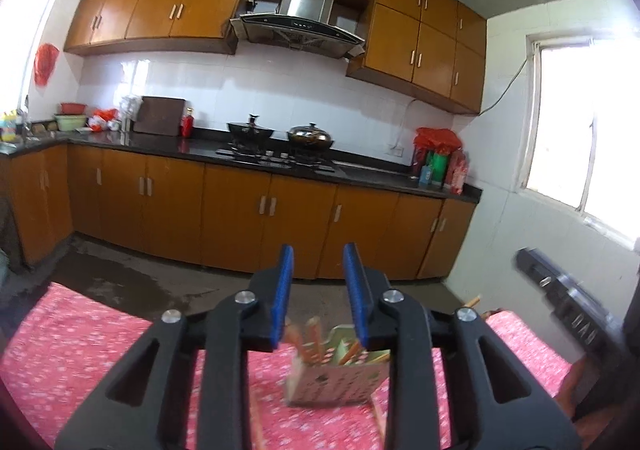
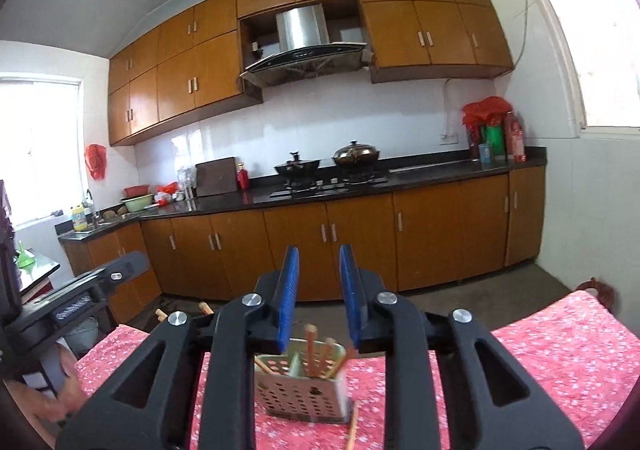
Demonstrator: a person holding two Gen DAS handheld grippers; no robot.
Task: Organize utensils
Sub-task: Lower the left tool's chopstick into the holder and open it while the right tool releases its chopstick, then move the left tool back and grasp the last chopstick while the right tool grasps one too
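Pink floral tablecloth (image 2: 560, 350) covers table. Perforated pale-green utensil caddy (image 2: 304, 390) stands near far edge, wooden chopsticks (image 2: 310, 348) upright inside; one chopstick (image 2: 352, 426) lies loose beside it. Left gripper (image 1: 318, 290) and right gripper (image 2: 319, 290) hover above, blue pads partly apart, nothing held. Chopsticks likely light, stiff, thin, prone to roll; pinch loose one mid-shaft.

Left tongs (image 1: 318, 254), right tongs (image 2: 319, 254): black linkage arms, silver rivets, ribbed blue pads.
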